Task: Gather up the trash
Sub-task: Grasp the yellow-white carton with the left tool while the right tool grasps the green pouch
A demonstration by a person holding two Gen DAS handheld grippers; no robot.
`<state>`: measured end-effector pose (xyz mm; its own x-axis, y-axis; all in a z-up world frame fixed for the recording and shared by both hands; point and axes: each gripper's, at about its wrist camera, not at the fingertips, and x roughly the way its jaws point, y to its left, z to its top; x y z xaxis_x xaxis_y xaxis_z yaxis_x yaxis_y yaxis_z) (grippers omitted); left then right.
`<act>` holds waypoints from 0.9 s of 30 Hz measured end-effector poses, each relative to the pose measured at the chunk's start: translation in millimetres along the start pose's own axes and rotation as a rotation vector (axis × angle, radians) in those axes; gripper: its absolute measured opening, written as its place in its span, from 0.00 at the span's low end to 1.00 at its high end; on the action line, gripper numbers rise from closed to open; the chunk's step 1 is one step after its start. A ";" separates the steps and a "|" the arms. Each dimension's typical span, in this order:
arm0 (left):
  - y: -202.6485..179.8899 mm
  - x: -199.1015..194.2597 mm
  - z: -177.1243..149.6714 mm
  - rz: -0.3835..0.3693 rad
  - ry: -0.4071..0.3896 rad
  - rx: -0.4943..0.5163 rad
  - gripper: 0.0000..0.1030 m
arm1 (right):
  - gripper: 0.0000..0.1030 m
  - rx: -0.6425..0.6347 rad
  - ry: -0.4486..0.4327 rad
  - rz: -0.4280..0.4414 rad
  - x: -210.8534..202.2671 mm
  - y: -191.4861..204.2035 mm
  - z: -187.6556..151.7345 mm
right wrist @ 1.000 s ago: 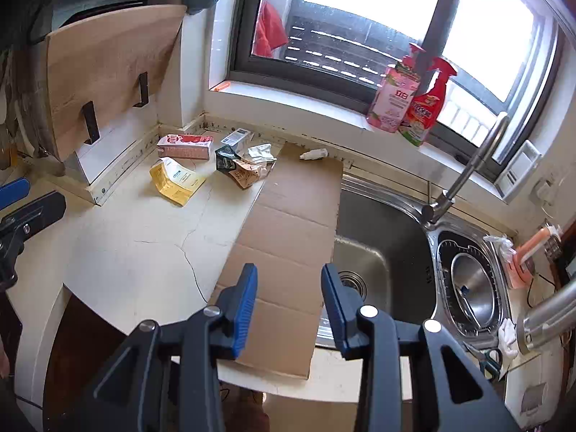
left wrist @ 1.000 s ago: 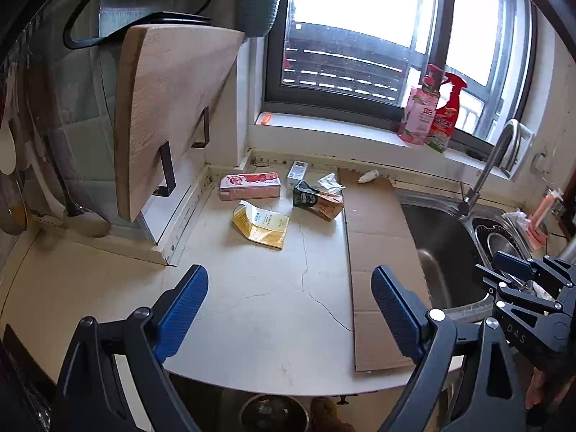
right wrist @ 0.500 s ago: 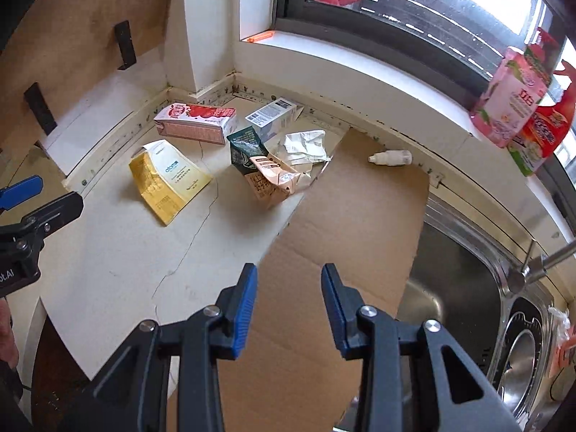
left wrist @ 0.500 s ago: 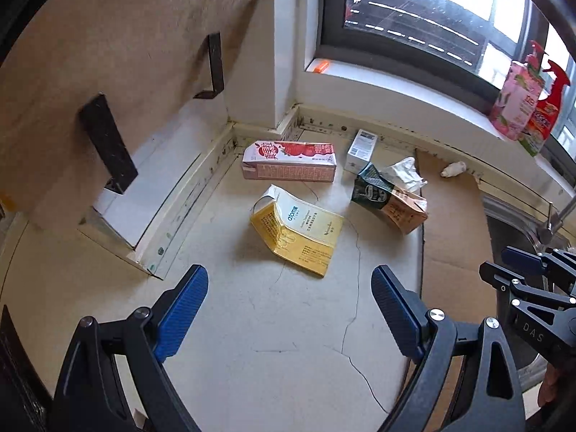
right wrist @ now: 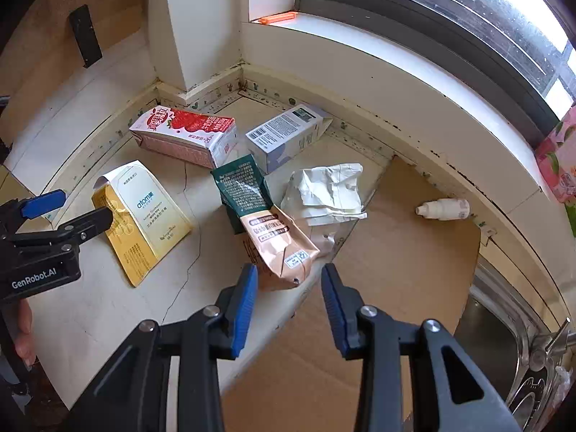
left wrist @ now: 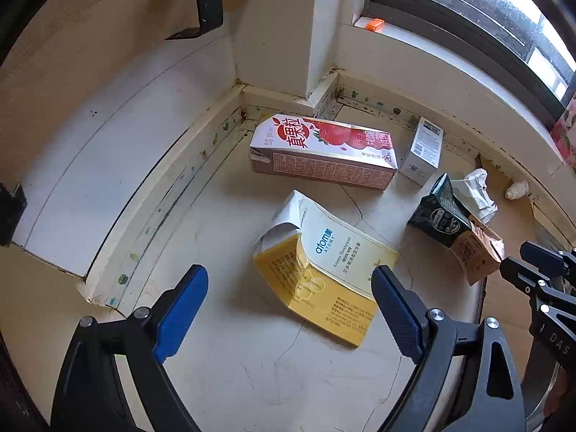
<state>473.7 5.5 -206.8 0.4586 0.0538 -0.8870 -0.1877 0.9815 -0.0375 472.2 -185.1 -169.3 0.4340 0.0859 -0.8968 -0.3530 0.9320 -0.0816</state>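
Trash lies on the white counter (left wrist: 223,352): a flattened yellow and white box (left wrist: 324,270) (right wrist: 140,212), a red and white juice carton (left wrist: 324,151) (right wrist: 183,136), a small white box (left wrist: 423,151) (right wrist: 288,136), a green and tan pouch (left wrist: 457,230) (right wrist: 262,216), crumpled paper (right wrist: 327,190) and a small white bottle (right wrist: 444,209). My left gripper (left wrist: 289,302) is open, its fingers either side of the yellow box's near end. My right gripper (right wrist: 289,291) is open, just short of the pouch's tan end.
A sheet of brown cardboard (right wrist: 396,270) covers the counter on the right, up to the steel sink (right wrist: 504,342). The window sill (right wrist: 360,57) and wall corner close the far side. A wooden board (left wrist: 90,36) leans at the left.
Both grippers have moved forward and down toward the trash. The left one now frames the yellow box, the right one nears the pouch. Both stay open.
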 end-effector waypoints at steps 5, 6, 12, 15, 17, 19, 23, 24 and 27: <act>2.2 11.2 5.5 -0.017 0.012 -0.018 0.88 | 0.36 -0.018 -0.010 0.024 4.6 3.1 6.3; 2.8 12.4 6.1 -0.019 0.013 -0.021 0.88 | 0.36 -0.023 -0.011 0.029 6.1 4.1 7.2; 5.4 21.6 9.8 -0.036 0.020 -0.033 0.88 | 0.36 -0.032 -0.020 0.064 14.3 5.2 12.9; 6.6 26.9 11.4 -0.048 0.026 -0.045 0.88 | 0.36 -0.027 -0.016 0.074 19.5 2.9 17.0; 6.7 30.2 13.1 -0.056 0.027 -0.049 0.88 | 0.36 -0.020 -0.006 0.094 23.7 0.7 20.0; 6.3 33.3 13.7 -0.062 0.030 -0.050 0.88 | 0.36 -0.012 0.002 0.117 27.6 -1.2 22.4; 4.8 39.5 14.8 -0.068 0.034 -0.049 0.88 | 0.36 -0.025 0.001 0.112 32.8 -1.0 26.6; 4.2 41.0 15.2 -0.070 0.035 -0.050 0.86 | 0.36 -0.027 0.005 0.119 34.9 -0.9 27.2; 1.8 47.4 16.6 -0.081 0.044 -0.053 0.79 | 0.36 -0.028 0.010 0.130 40.6 -1.4 27.7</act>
<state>509.5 12.8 -241.2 0.4356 -0.0349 -0.8994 -0.1976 0.9712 -0.1334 513.2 -173.2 -193.6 0.3749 0.2015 -0.9049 -0.4284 0.9033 0.0237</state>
